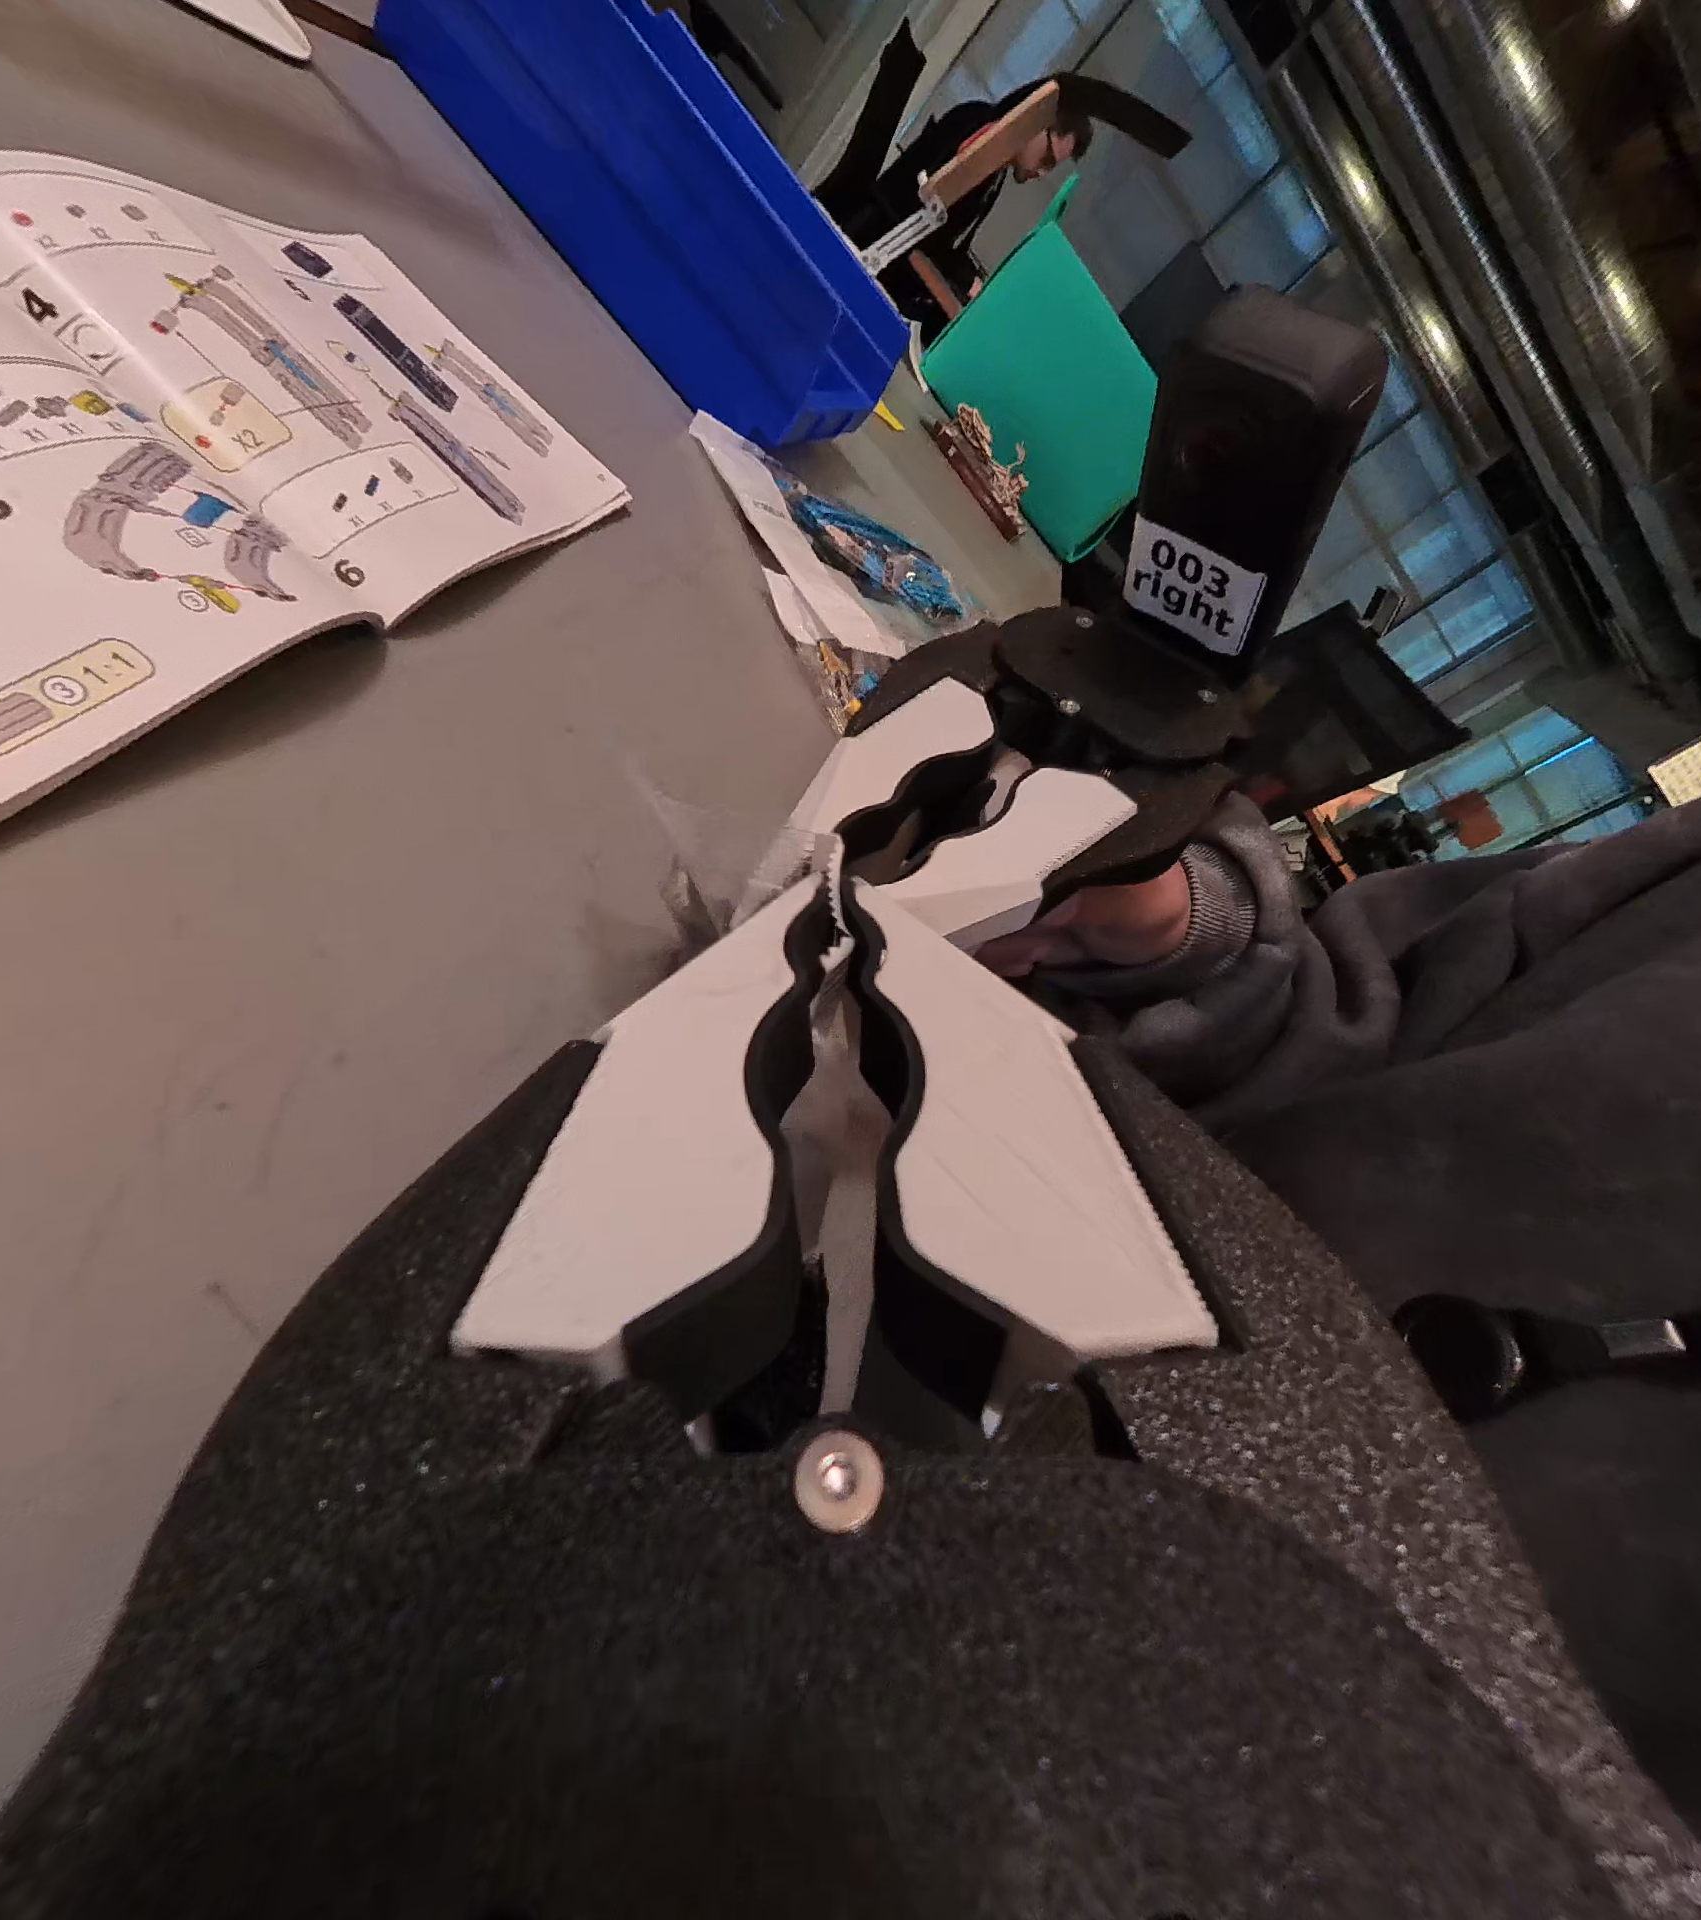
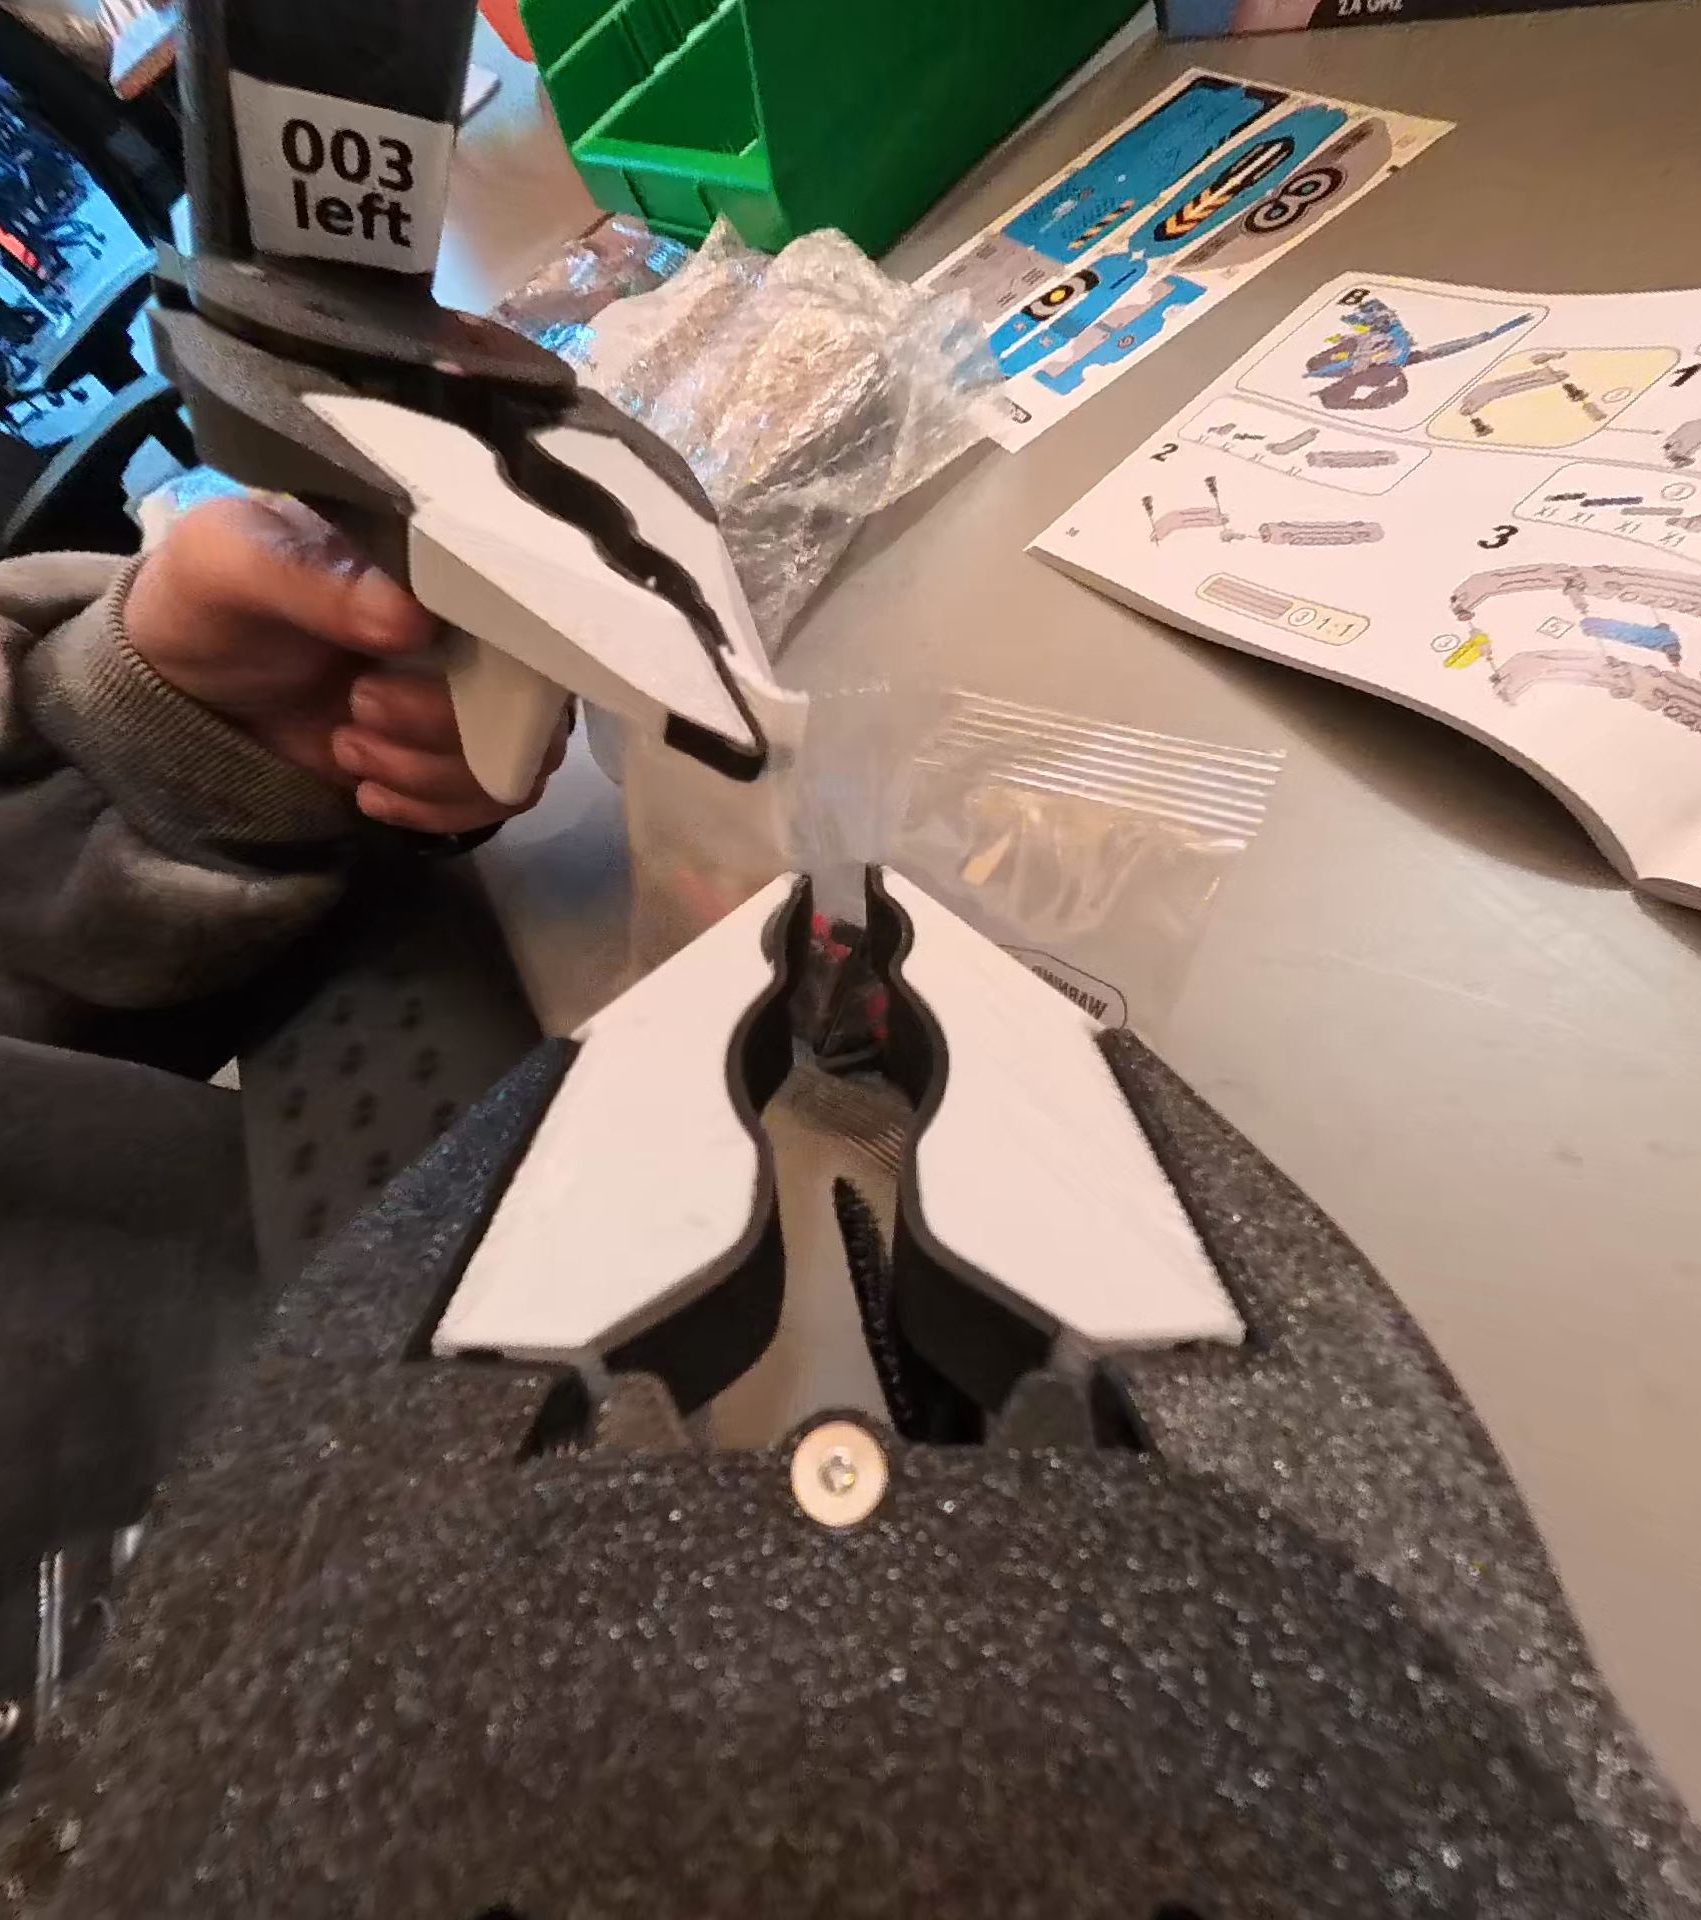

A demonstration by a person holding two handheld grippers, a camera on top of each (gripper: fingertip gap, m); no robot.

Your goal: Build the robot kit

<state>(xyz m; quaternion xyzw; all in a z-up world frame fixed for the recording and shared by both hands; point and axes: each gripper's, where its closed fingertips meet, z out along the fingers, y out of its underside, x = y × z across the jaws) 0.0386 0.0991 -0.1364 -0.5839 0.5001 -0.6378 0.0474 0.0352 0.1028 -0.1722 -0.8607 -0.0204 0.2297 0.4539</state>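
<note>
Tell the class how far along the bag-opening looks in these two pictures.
Done: the booklet lies open on the table, with the sticker sheet beside it. In hand: the left claw and right claw both pinch the top of the clear bag. Left: the bag's small parts remain inside, and its zip strip seems unopened, though blur makes this uncertain.

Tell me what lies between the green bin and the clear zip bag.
In the right wrist view, a heap of crumpled clear plastic bags lies between the green bin and the clear zip bag.
</note>
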